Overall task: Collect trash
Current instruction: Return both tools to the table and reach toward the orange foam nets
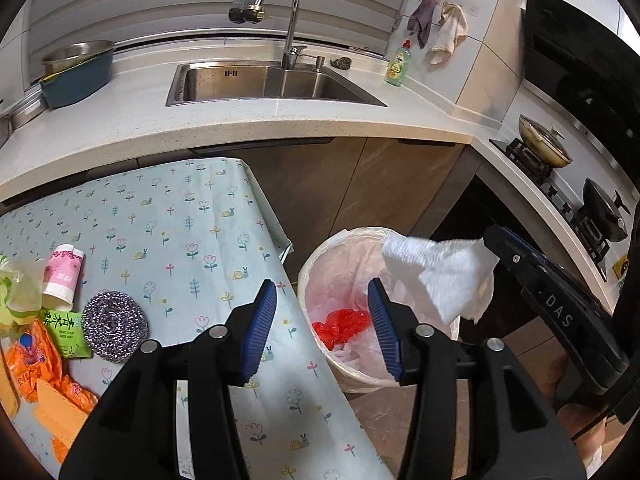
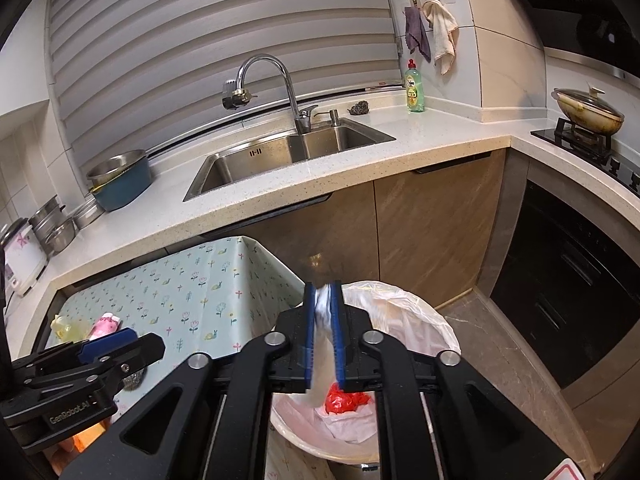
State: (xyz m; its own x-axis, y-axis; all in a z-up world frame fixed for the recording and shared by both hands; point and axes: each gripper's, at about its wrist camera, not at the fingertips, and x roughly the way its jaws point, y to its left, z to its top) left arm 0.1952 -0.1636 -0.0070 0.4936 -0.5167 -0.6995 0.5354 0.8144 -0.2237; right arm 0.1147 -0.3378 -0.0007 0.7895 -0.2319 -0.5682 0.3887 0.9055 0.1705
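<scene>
Two tongs work over the white-lined trash bin (image 1: 352,280) beside the table (image 1: 168,216); the left tongs (image 1: 324,328) stand well apart with nothing between their blue pads, one pad over the table's edge and the other over the bin's mouth; the right tongs (image 2: 323,334) are nearly together, a white paper towel (image 2: 322,320) sandwiched between their pads and hanging above the bin; whether the pads press on it I cannot tell; in the left wrist view the towel (image 1: 444,276) spreads out over the bin's far rim. Red plastic (image 1: 340,322) lies inside the bin; a steel scourer (image 1: 115,326), a pink paper cup (image 1: 62,276), a green packet (image 1: 64,332) and orange wrappers (image 1: 36,368) lie on the table.
</scene>
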